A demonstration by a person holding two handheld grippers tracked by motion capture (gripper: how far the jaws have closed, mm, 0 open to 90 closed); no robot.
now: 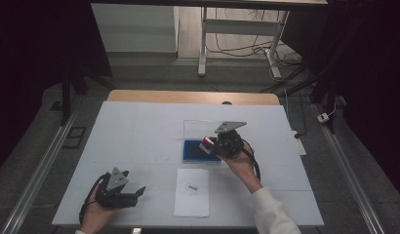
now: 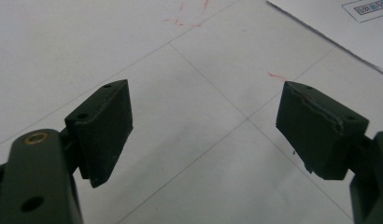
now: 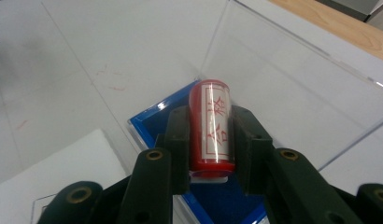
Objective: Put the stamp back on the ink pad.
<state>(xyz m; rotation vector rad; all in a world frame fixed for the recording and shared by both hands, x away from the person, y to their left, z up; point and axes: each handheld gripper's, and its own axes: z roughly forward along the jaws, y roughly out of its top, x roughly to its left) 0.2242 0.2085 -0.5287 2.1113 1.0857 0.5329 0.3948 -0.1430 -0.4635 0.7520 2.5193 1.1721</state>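
In the high view, the right gripper [image 1: 213, 144] hangs over a blue ink pad [image 1: 195, 150] that lies in front of a clear lid [image 1: 198, 127] on the white table [image 1: 139, 131]. Its jaws are clamped on a small red stamp [image 1: 206, 143], too small here for its writing to be read. Nearer the person than this gripper lies a white sheet of paper [image 1: 192, 201] with a small printed box [image 1: 191, 187] on it, its print illegible. The left gripper [image 1: 138, 193] rests well to the left of the sheet, jaws spread.

The left gripper view shows its two black jaws standing wide apart with nothing between them, over bare table marked with faint red strokes. Beyond the right jaw, the sheet's corner [image 2: 348, 28] carries a blue-framed label [image 2: 367, 9], its text blurred.

The right gripper view shows what the others cannot: the stamp [image 3: 212, 126] is a red cylinder pinched between the pads, its white label bearing red Chinese characters, seemingly 合格. Just under it lies the ink pad [image 3: 152, 123], with the clear lid [image 3: 292, 79] beyond.
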